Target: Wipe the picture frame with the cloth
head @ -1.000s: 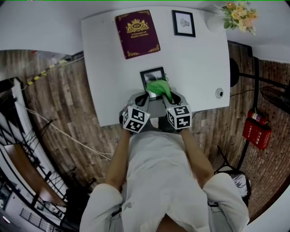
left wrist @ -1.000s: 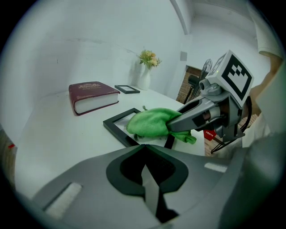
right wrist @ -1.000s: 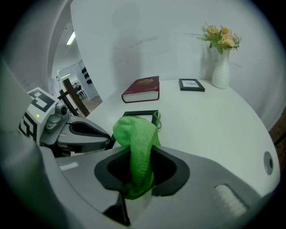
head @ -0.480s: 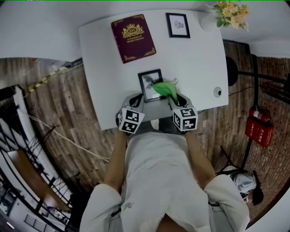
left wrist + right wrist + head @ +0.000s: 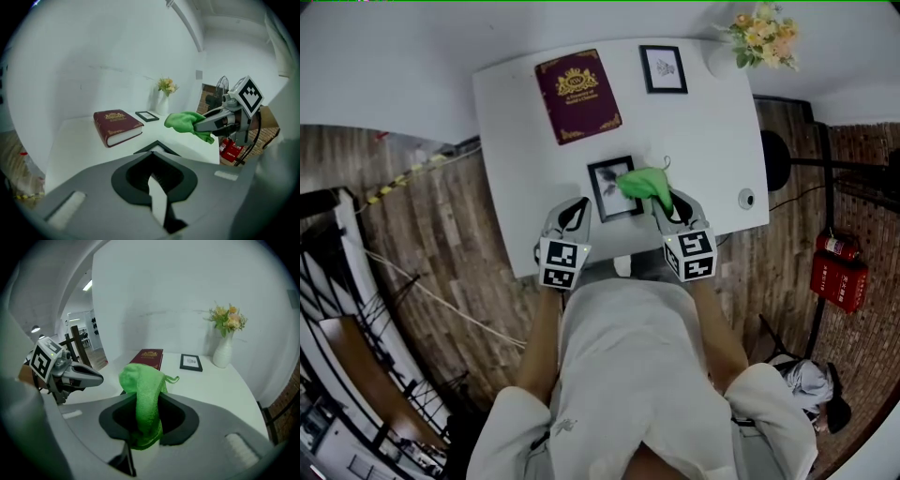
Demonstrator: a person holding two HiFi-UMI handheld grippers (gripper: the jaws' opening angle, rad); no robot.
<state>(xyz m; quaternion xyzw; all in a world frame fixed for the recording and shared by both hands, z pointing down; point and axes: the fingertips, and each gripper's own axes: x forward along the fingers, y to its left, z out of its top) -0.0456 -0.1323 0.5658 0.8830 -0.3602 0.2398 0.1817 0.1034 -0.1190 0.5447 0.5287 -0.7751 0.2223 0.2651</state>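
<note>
Right gripper has the cloth pinched over the frame by the table's front edge. Left gripper is closed and empty. Wiping looks barely started.

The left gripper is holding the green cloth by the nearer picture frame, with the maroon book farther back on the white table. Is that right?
Not quite. The right gripper holds the green cloth, as the right gripper view shows; the left gripper holds nothing. The rest stands: the cloth is by the nearer picture frame, the maroon book farther back on the white table.
</note>
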